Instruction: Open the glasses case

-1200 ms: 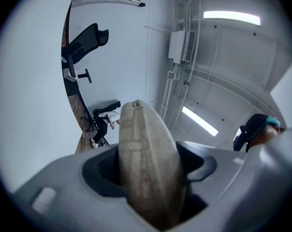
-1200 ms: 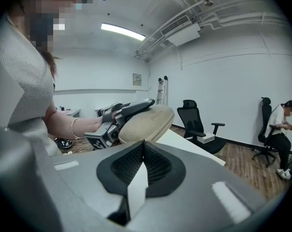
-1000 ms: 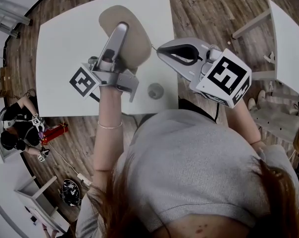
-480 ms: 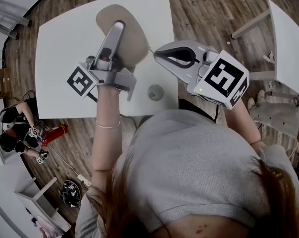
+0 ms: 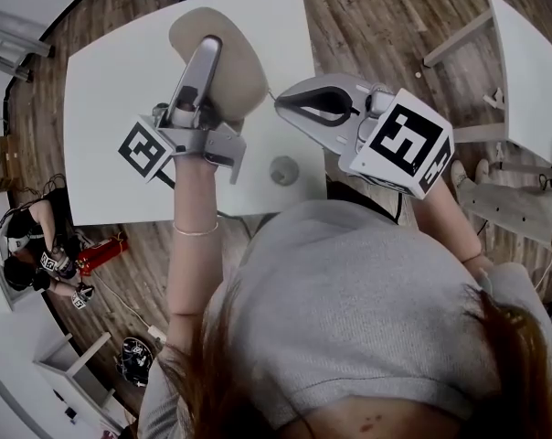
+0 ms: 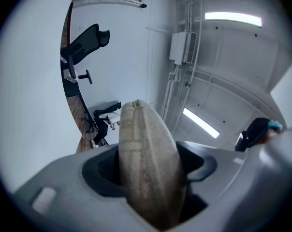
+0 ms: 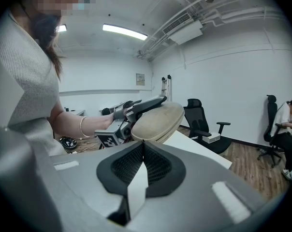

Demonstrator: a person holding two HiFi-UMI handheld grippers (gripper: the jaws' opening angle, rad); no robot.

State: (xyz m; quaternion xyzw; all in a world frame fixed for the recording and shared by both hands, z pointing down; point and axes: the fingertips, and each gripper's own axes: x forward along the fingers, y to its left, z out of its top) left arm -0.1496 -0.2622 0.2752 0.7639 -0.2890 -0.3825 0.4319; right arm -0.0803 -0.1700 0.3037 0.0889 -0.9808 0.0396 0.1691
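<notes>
Gripping the glasses case (image 5: 244,76) edgewise above the table (image 5: 102,135), the left tongs (image 5: 206,51) carry its long axis straight out along their jaws; the right tongs (image 5: 281,101), clenched and empty, point at its edge just beside them.

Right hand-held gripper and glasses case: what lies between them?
Head view: only a narrow strip of bare white table between the right hand-held gripper and the glasses case, plus a faint thin line too small to identify.

The glasses case (image 5: 241,73) sits in the left gripper (image 5: 207,51) above the table (image 5: 111,140), the right gripper (image 5: 282,100) beside it.
</notes>
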